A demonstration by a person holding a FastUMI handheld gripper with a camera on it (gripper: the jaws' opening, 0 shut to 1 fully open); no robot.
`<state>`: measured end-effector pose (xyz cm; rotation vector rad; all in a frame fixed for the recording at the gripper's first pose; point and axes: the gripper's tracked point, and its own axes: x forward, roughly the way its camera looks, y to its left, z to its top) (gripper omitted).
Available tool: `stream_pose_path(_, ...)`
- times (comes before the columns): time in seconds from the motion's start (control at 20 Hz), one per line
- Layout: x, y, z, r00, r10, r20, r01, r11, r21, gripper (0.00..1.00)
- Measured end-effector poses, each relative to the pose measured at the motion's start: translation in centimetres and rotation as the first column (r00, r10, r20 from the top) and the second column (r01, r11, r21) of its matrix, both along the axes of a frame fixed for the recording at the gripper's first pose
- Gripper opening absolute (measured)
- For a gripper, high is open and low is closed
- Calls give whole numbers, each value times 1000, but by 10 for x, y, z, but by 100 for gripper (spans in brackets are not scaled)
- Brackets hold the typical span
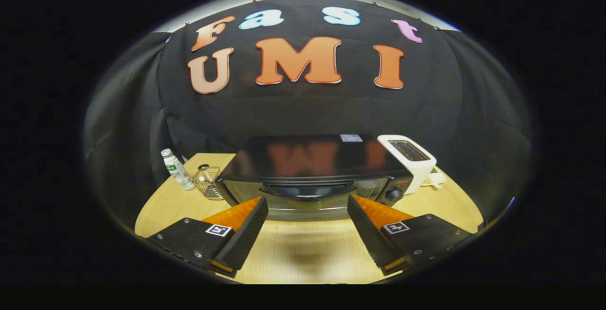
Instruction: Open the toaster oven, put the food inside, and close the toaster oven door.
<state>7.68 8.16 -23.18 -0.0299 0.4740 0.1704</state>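
Note:
A black toaster oven with a glossy top stands on the wooden table, its glass door shut and facing me. Its dark door handle runs across the top of the door, just beyond my fingertips. Something greenish shows dimly through the glass; I cannot tell what it is. A round knob sits at the oven's right end. My gripper is open, its two fingers spread wide just ahead of the door with nothing between them, hovering above the table.
A white pop-up toaster stands right of the oven, close against it. Left of the oven are a clear glass jar and a small white bottle with a green label. Black cloth walls the booth behind.

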Motion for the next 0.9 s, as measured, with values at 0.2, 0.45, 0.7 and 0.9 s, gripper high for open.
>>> stream_pose_path(0.2,-13,1,66,993,43,113,-41,999,-16,99)
stream_pose_path(0.45,-34,1,128,973,73,219,-63,997,-51,100)
stream_pose_path(0.7,-51,0,157,962,72,265,-74,997,-3,99)
stream_pose_path(0.9,-57,-9,158,960,54,275,-54,999,-7,100)
